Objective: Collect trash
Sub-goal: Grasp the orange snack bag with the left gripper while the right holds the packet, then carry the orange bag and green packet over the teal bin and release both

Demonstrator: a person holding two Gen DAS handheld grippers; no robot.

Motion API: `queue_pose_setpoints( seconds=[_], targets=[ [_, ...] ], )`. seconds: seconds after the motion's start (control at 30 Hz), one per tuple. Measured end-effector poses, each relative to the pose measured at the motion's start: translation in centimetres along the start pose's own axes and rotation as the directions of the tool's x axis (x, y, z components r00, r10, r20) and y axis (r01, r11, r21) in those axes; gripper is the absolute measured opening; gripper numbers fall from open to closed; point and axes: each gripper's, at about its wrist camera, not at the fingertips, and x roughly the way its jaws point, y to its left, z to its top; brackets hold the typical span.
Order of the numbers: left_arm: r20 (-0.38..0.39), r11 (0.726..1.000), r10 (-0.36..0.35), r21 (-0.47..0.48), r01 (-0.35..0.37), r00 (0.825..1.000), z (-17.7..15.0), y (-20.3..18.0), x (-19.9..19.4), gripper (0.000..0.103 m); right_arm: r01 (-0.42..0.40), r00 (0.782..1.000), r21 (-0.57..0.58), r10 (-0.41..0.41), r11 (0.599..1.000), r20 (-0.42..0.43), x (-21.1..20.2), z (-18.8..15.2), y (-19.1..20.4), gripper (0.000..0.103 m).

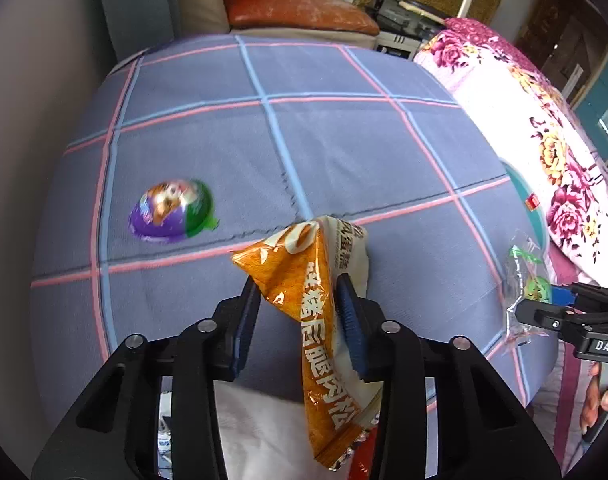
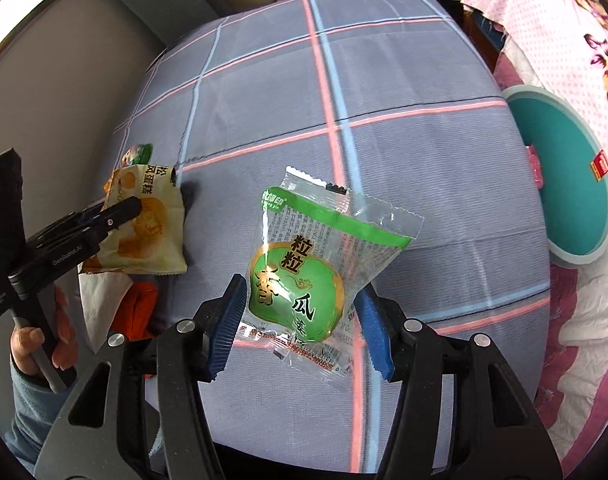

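An orange and white snack wrapper point(image 1: 304, 280) hangs between the blue pads of my left gripper point(image 1: 297, 300), which is shut on it just above the checked cloth point(image 1: 304, 140). The right wrist view shows the same wrapper point(image 2: 151, 232) at the left, pinched by that gripper point(image 2: 115, 212). My right gripper point(image 2: 299, 308) is shut on a clear and green snack packet point(image 2: 299, 264), lifted off the cloth. This packet point(image 1: 524, 280) also appears at the right edge of the left wrist view. A purple and green jelly cup point(image 1: 171, 212) lies on the cloth to the left.
A floral quilt point(image 1: 524, 112) runs along the right side, with a teal round lid point(image 2: 564, 184) beside the cloth's edge. White tissue point(image 1: 255, 432) and a red-orange item point(image 2: 141, 312) lie near the front edge. A sofa with an orange cushion point(image 1: 299, 12) stands behind.
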Motion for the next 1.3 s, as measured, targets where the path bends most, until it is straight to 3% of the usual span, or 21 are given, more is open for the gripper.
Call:
queue_pose_setpoints(
  seconds=[0.17,0.37,0.77,1.3],
  targets=[
    [0.017,0.998,-0.052,-0.019,0.053,0.998,1.2,-1.4,-0.4,0.037,0.004,0.999,0.032,-0.005,0.999,0.033,-1.1,0.3,-2.2,0.053],
    [0.038,0.998,-0.068,0.002,0.068,0.997,2.1,-4.1,-0.7,0.037,0.015,0.997,0.054,-0.020,0.998,0.081,-2.7,0.8,-4.5,0.053],
    [0.040,0.989,-0.099,0.112,0.094,0.994,3.6,-11.7,0.2,0.037,0.039,0.981,0.120,-0.061,0.992,0.184,-5.8,2.3,-9.8,0.053],
    [0.028,0.963,-0.199,0.189,0.190,0.980,7.5,-22.5,2.4,0.037,0.061,0.933,0.243,-0.142,0.968,0.332,-12.2,2.9,-18.9,0.053]
  ],
)
